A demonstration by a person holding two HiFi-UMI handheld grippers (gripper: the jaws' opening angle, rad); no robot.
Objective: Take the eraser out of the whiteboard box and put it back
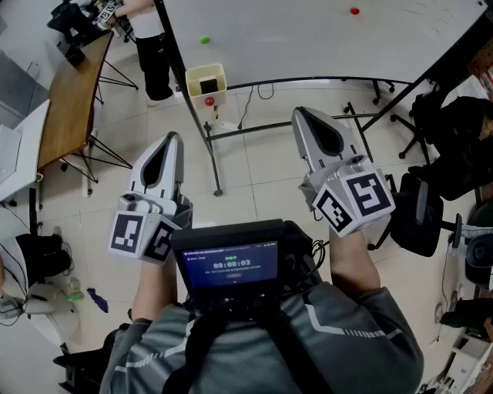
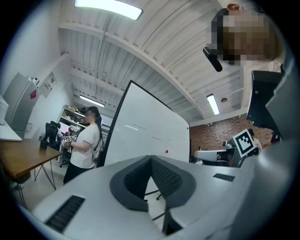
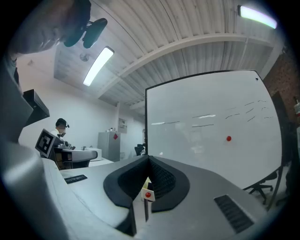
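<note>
Left gripper (image 1: 172,140): jaws narrow, pads meeting at the tip, and we see nothing between them. Right gripper (image 1: 301,115): the same, jaws pressed together and empty. In the right gripper view only the far-off box shows through the slit below the pads. Both grippers are held out in front of the chest, side by side and apart from each other. They sit roughly level and point toward the whiteboard (image 1: 323,38). Neither touches the board or the box.

Whiteboard box (image 1: 192,78): cream-yellow, open at the top, at the board's lower edge near its left end, beside the black stand (image 1: 202,123). We see a dark block inside it and take that for the eraser (image 1: 208,83), though it is too small to be sure. It sits in the box, well apart from both grippers. A red dot (image 1: 209,101) is on the box's front.

A green magnet (image 1: 204,40) is on the board above the box, and a red magnet (image 1: 354,11) is far off to the right.

A screen unit (image 1: 231,263) is strapped to the chest, between the wrists. Another person (image 1: 150,46) stands past the board's left end, next to a wooden desk (image 1: 69,108). A black office chair (image 1: 420,219) is on the right, on the tiled floor (image 1: 254,165).
</note>
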